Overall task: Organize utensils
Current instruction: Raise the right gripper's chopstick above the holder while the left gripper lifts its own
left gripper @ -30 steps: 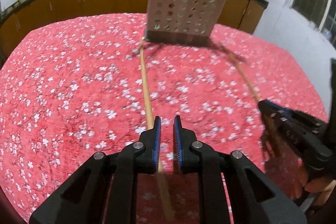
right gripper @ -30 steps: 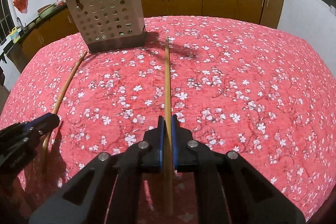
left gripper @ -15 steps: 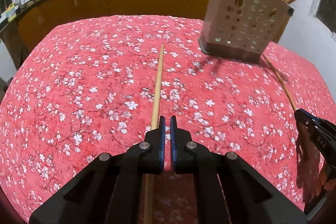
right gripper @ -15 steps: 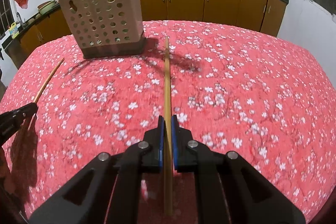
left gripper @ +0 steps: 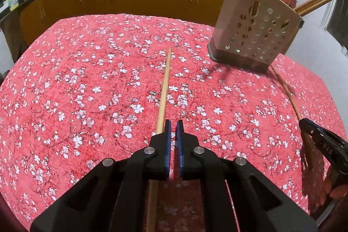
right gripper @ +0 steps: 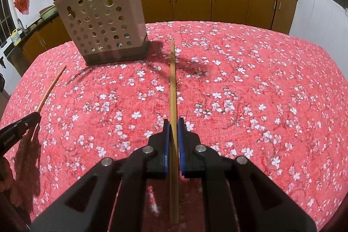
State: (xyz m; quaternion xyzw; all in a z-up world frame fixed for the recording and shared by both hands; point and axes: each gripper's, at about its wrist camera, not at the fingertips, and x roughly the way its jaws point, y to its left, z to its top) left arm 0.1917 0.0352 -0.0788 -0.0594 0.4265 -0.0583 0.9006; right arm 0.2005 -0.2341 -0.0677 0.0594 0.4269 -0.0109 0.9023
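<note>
Right fingers [right gripper: 166,136] clamped on a slim pale wooden chopstick [right gripper: 173,79], long axis running straight ahead, far tip just right of the beige perforated plastic utensil holder [right gripper: 104,29] on the red floral tabletop [right gripper: 261,79]. Left fingers [left gripper: 167,136] nearly together, only cloth visible between. Second wooden chopstick [left gripper: 164,88] passing under one finger, pointing ahead, left of the holder; grip unclear.

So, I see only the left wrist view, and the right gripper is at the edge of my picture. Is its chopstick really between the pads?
Observer: Yes. The right gripper is shut on its chopstick, a pad on each side.
Operator: Where does that chopstick point?
Observer: Just past the right side of the utensil holder, with its tip near the base.
Operator: And my own chopstick?
Observer: The left chopstick comes straight out of the tip of the left gripper.
</note>
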